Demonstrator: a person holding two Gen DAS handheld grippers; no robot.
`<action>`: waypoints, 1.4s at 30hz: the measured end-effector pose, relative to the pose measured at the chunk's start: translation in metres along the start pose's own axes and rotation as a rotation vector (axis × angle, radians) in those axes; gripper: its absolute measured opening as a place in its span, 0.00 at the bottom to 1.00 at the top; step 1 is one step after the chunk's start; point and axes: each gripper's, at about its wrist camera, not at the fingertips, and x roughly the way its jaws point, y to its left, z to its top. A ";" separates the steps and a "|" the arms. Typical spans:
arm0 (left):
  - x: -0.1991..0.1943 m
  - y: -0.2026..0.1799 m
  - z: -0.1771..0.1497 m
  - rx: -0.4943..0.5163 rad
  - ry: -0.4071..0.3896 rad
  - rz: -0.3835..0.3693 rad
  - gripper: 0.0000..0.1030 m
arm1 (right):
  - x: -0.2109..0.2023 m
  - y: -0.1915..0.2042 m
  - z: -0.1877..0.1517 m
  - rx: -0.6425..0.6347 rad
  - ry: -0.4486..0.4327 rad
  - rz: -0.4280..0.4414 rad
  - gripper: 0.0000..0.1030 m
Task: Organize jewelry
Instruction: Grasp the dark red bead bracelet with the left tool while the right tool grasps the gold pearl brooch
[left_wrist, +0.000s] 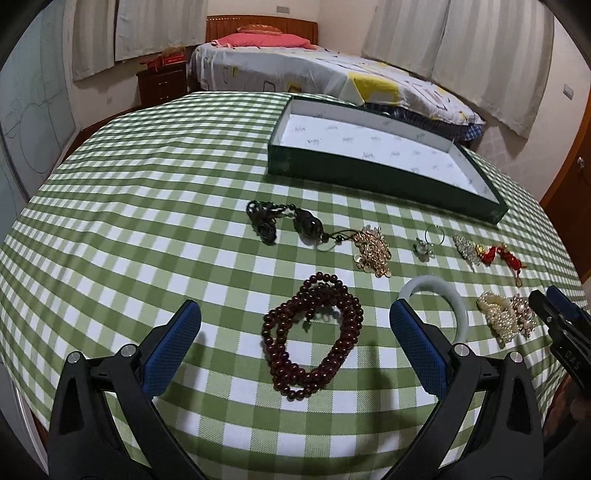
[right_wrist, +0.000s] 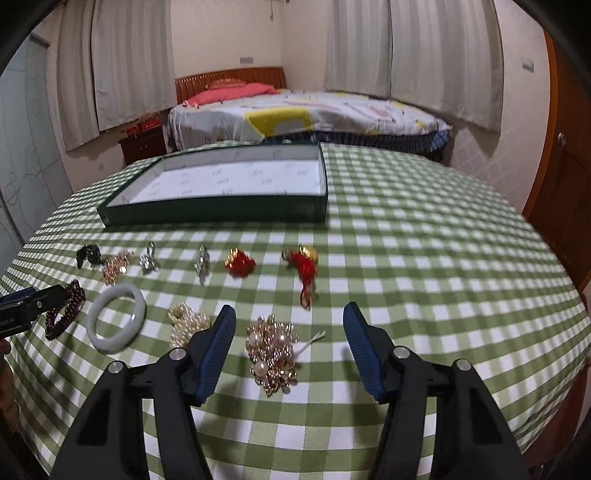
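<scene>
My left gripper (left_wrist: 295, 314) is open above a dark red bead bracelet (left_wrist: 312, 334) lying between its fingers on the checked tablecloth. My right gripper (right_wrist: 290, 317) is open over a gold and pearl cluster (right_wrist: 273, 349). A pale jade bangle (left_wrist: 448, 299) (right_wrist: 116, 317) lies between the two. A pearl bracelet (right_wrist: 183, 323) lies beside the right gripper's left finger. A green box (left_wrist: 369, 173) (right_wrist: 221, 212) with a white empty inside stands at the far side.
Between the box and the grippers lies a row of pieces: black beads (left_wrist: 280, 219), a gold chain (left_wrist: 373, 251), a silver ring (left_wrist: 424, 247), a crystal brooch (right_wrist: 202, 260), red tassel ornaments (right_wrist: 304, 264). A bed (right_wrist: 314, 110) stands behind the table.
</scene>
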 end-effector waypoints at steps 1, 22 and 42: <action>0.002 -0.002 0.000 0.006 0.006 0.001 0.97 | 0.002 0.001 -0.002 -0.003 0.010 0.004 0.58; 0.025 -0.011 -0.001 0.100 0.063 0.048 0.97 | 0.010 -0.001 -0.008 -0.011 0.069 0.065 0.24; 0.009 -0.014 -0.010 0.156 -0.004 -0.050 0.22 | 0.009 -0.004 -0.009 0.009 0.068 0.081 0.23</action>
